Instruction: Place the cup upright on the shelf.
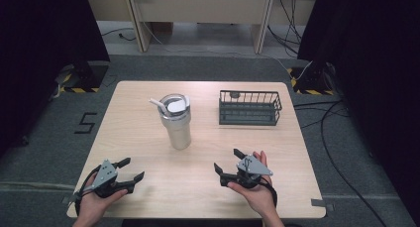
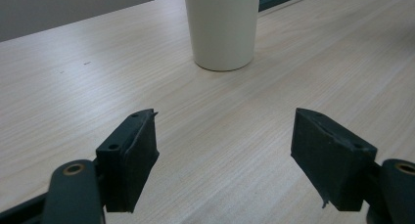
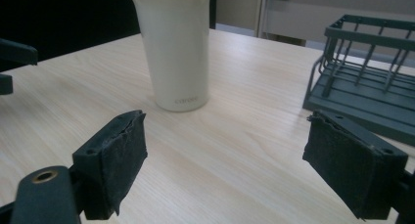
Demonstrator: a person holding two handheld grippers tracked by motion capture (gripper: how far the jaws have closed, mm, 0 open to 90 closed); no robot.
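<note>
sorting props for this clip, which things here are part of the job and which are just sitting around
Likely part of the job:
- tumbler, upright with lid and straw, nearest both grippers
- left gripper, open, apart from it
- right gripper, open, apart from it

Possibly just sitting there:
- wire basket, at the table's far right
- cables on the floor

This looks like a lab set up for recording. A plain wooden worktop [image 1: 148, 187] stands on grey carpet [image 1: 44, 138], with black curtains [image 1: 44, 24] on both sides. Yellow-and-black hazard tape [image 1: 79, 89] marks stand bases, cables [image 1: 337, 138] trail across the floor, and a number is taped [image 1: 85, 123] to the carpet.
</note>
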